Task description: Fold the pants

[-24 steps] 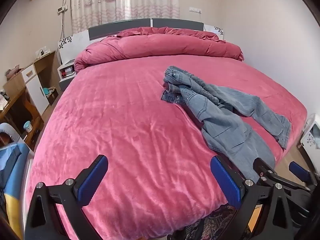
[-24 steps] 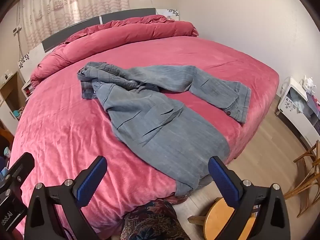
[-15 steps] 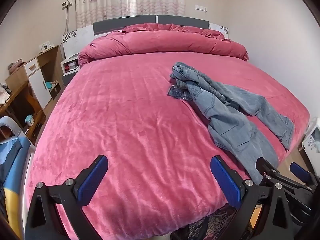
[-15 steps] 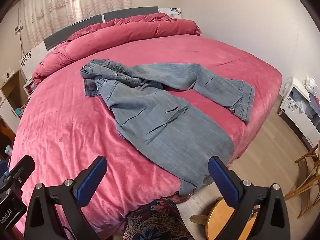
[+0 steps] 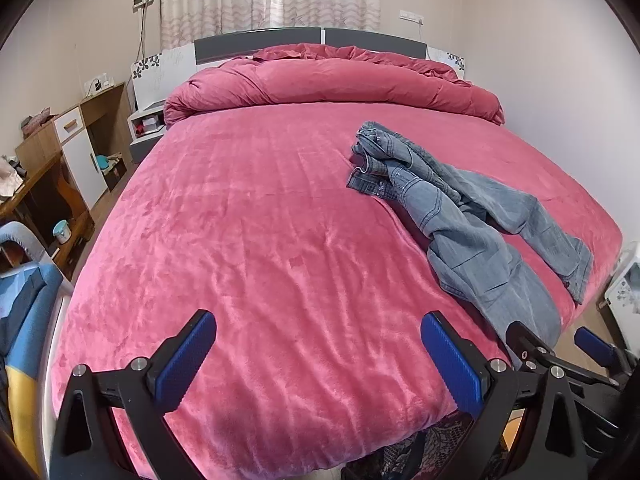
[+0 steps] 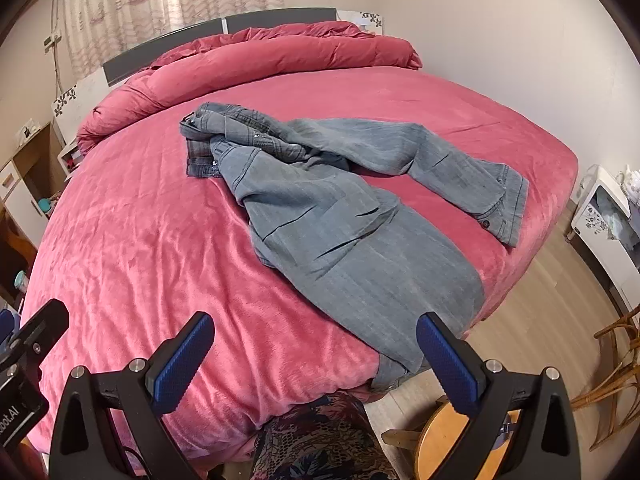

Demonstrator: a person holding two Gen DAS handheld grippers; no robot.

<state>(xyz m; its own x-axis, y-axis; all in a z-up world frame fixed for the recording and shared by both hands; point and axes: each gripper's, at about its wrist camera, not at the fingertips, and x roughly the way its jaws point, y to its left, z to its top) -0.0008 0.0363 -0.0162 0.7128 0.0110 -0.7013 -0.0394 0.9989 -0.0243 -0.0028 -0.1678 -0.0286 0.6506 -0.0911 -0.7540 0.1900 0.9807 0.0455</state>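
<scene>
I see crumpled blue denim pants [image 6: 340, 216] on the pink plush bed [image 5: 256, 240], waistband toward the rolled pink duvet [image 5: 332, 80], legs running to the foot edge, one hem overhanging. My left gripper [image 5: 320, 360] and right gripper [image 6: 316, 360] hover wide apart, holding nothing

On the bed [image 5: 260, 240], the pants [image 6: 340, 216] lie right of middle, 1 leg overhanging its foot edge, the rolled duvet [image 5: 332, 84] behind them.
</scene>
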